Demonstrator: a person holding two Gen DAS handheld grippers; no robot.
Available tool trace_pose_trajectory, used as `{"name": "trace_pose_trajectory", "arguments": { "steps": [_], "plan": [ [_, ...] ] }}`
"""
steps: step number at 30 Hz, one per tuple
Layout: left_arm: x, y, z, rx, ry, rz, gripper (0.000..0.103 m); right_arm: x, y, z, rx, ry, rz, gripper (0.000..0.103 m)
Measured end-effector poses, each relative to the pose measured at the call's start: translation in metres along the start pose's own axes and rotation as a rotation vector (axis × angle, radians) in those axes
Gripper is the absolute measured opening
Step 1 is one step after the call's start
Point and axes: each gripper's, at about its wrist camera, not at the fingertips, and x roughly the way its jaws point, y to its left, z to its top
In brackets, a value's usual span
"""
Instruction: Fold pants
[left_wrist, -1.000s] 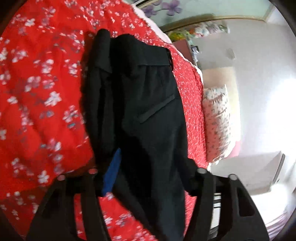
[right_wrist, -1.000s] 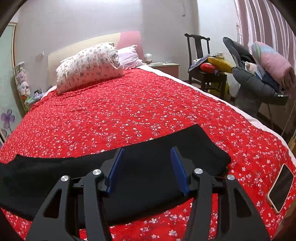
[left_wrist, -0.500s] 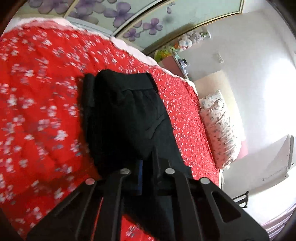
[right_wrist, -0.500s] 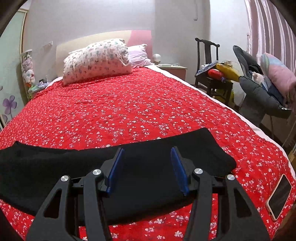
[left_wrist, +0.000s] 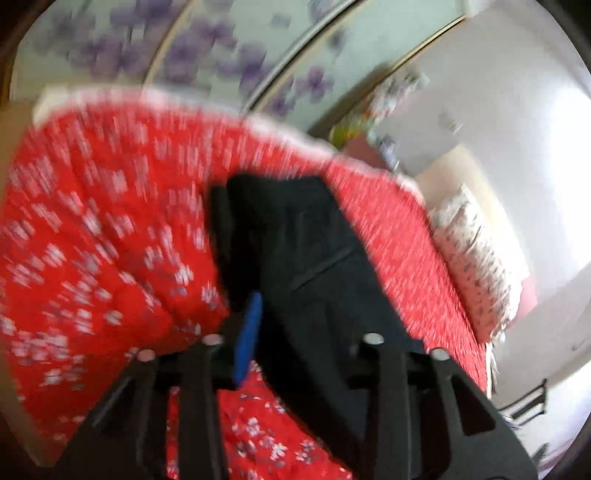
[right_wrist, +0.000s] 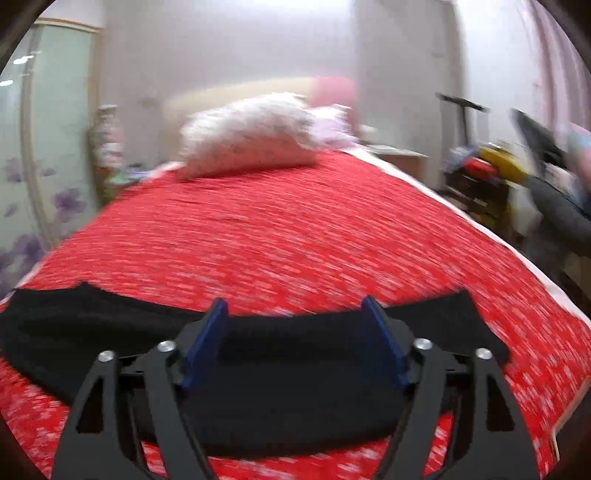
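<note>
Black pants (left_wrist: 295, 258) lie stretched along the near part of a red flowered bedspread (left_wrist: 92, 240). In the left wrist view the waistband end lies far from me and the cloth runs back under my left gripper (left_wrist: 306, 325), which is open; its blue left pad (left_wrist: 248, 336) shows, the right pad is hidden against the dark cloth. In the right wrist view the pants (right_wrist: 295, 398) form a black band across the bed, and my right gripper (right_wrist: 295, 314) is open just above them, holding nothing. Both views are motion-blurred.
Floral and pink pillows (right_wrist: 251, 136) rest at the headboard. A dark chair piled with clothes and bags (right_wrist: 491, 173) stands right of the bed. A wardrobe with purple flower doors (left_wrist: 221, 55) is beyond the bed's far edge.
My left gripper was open, shut on the pants half a second ago, and is open again and pulled back. My right gripper stayed open and lowered closer over the pants.
</note>
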Motion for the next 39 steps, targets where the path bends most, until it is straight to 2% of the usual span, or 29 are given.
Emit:
{"name": "trace_pose_trajectory", "arguments": {
  "steps": [2,3,4,5,6,7,9,12,16,18,22,24,25,27,29,31,32,35,39],
  "plan": [
    [-0.024,-0.017,-0.01,0.076,-0.09,-0.024,0.052,0.013,0.034,0.015,-0.059,0.019,0.162,0.077],
    [-0.031,-0.029,-0.017,0.121,-0.104,-0.064,0.062,0.024,0.054,0.02,-0.091,0.043,0.234,0.076],
    [-0.029,-0.043,-0.024,0.175,-0.076,-0.122,0.073,0.034,0.069,0.023,-0.118,0.064,0.285,0.074],
    [-0.022,-0.056,-0.03,0.233,-0.018,-0.184,0.076,0.046,0.089,0.027,-0.151,0.096,0.349,0.072],
    [-0.009,-0.071,-0.04,0.301,0.08,-0.235,0.078,0.059,0.108,0.029,-0.183,0.128,0.408,0.066],
    [0.002,-0.081,-0.049,0.349,0.147,-0.249,0.078,0.076,0.134,0.03,-0.229,0.167,0.461,0.065],
    [0.018,-0.093,-0.067,0.426,0.215,-0.25,0.078,0.104,0.175,0.028,-0.33,0.22,0.497,0.059],
    [0.035,-0.099,-0.079,0.471,0.314,-0.251,0.078,0.148,0.236,0.014,-0.513,0.301,0.502,0.059],
    [0.047,-0.095,-0.084,0.508,0.365,-0.228,0.077,0.185,0.272,-0.005,-0.612,0.38,0.497,0.058],
    [0.043,-0.088,-0.087,0.537,0.363,-0.229,0.077,0.202,0.279,-0.011,-0.605,0.412,0.486,0.057],
    [0.049,-0.093,-0.093,0.591,0.362,-0.21,0.077,0.222,0.282,-0.016,-0.544,0.49,0.524,0.05],
    [0.052,-0.097,-0.096,0.607,0.364,-0.209,0.078,0.232,0.282,-0.022,-0.527,0.542,0.548,0.037],
    [0.052,-0.097,-0.097,0.606,0.365,-0.211,0.079,0.234,0.279,-0.023,-0.503,0.552,0.55,0.035],
    [0.054,-0.097,-0.098,0.6,0.371,-0.213,0.079,0.232,0.276,-0.017,-0.479,0.521,0.538,0.007],
    [0.056,-0.096,-0.098,0.596,0.373,-0.211,0.08,0.228,0.271,-0.004,-0.435,0.459,0.528,0.003],
    [0.057,-0.096,-0.099,0.589,0.37,-0.205,0.08,0.226,0.27,0.002,-0.417,0.417,0.512,0.003],
    [0.057,-0.096,-0.1,0.593,0.367,-0.201,0.08,0.228,0.273,-0.001,-0.448,0.417,0.488,0.003],
    [0.058,-0.097,-0.103,0.608,0.36,-0.191,0.083,0.236,0.281,-0.026,-0.543,0.491,0.408,0.007],
    [0.056,-0.101,-0.107,0.647,0.346,-0.186,0.085,0.216,0.251,-0.004,-0.426,0.434,0.361,0.011]
  ]
}}
